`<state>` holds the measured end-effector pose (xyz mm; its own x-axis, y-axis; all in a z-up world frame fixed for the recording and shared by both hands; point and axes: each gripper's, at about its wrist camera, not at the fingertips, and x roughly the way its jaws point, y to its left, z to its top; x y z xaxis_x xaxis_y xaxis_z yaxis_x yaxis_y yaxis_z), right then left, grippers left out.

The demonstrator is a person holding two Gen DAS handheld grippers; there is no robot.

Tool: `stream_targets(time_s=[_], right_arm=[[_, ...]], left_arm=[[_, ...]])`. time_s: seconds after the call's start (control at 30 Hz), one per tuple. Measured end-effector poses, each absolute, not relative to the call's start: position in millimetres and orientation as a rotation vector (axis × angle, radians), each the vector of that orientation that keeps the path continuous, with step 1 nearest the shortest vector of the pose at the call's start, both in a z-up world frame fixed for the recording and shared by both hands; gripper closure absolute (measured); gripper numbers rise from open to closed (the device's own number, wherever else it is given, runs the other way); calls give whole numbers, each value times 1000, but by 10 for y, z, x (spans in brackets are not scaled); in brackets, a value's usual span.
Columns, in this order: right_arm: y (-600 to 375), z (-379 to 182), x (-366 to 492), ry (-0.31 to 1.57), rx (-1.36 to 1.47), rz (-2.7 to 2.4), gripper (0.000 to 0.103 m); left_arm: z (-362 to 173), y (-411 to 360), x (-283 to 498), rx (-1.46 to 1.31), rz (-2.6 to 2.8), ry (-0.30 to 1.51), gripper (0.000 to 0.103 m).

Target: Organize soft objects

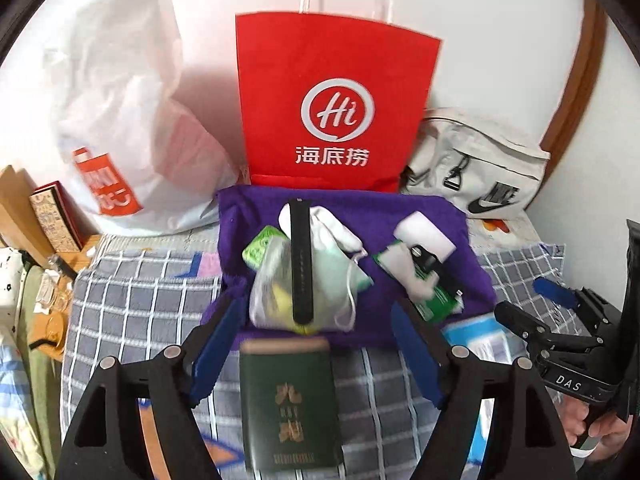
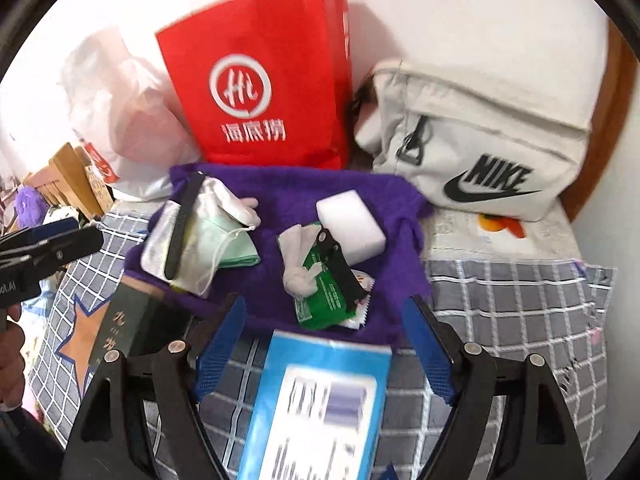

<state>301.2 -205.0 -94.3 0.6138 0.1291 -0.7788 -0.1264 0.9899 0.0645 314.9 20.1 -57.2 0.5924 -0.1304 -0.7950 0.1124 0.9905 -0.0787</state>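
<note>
Green booklet [image 1: 290, 404] between open left claw [image 1: 316, 344], red "Hi" bag [image 1: 332, 104], Nike pouch [image 1: 476, 180]

Fuzzy purple cloth [image 2: 280, 208] at centre frame; matt red paper bag [image 1: 332, 92] above it. Upper left, a thin, glossy plastic bag [image 1: 116, 120]. The white block [image 2: 352, 224] looks like foam, perhaps. Checked woven bedding [image 2: 512, 312] lower right.

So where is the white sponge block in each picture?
Left wrist view: the white sponge block lies right of centre, at the right end of the purple towel.
Right wrist view: the block sits near the middle, right of the green packet.
Shared landmark: the red paper bag standing behind the towel.
</note>
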Motion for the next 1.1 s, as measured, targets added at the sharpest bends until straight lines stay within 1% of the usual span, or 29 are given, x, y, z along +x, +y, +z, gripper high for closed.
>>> stream_targets(time_s=[0.03,0.07,0.13,0.33,0.6,0.77,1.1], right_arm=[[-2050,-895,2915,885,-3,136,6],[-2051,-847,2819,872,-8,127,5],[-2035,-767,2634,859,-16,117,5],[-2029,-605,2074,834,3,112,5],[-2060,-413,1362,771,19,91,5],[-2092,-376,1020,764,48,122,5],[-2088,-317,522,717,23,114,5]], left_arm=[[-534,200,3069,-24,-142,923,26],[-487,195,2952,-25,-144,913,26],[-428,187,2776,-22,-138,897,21],[-300,172,2261,-41,-139,864,15],[-182,147,1555,-36,-99,819,15],[-175,141,1154,-38,-93,797,15],[-109,160,681,-46,-93,757,15]])
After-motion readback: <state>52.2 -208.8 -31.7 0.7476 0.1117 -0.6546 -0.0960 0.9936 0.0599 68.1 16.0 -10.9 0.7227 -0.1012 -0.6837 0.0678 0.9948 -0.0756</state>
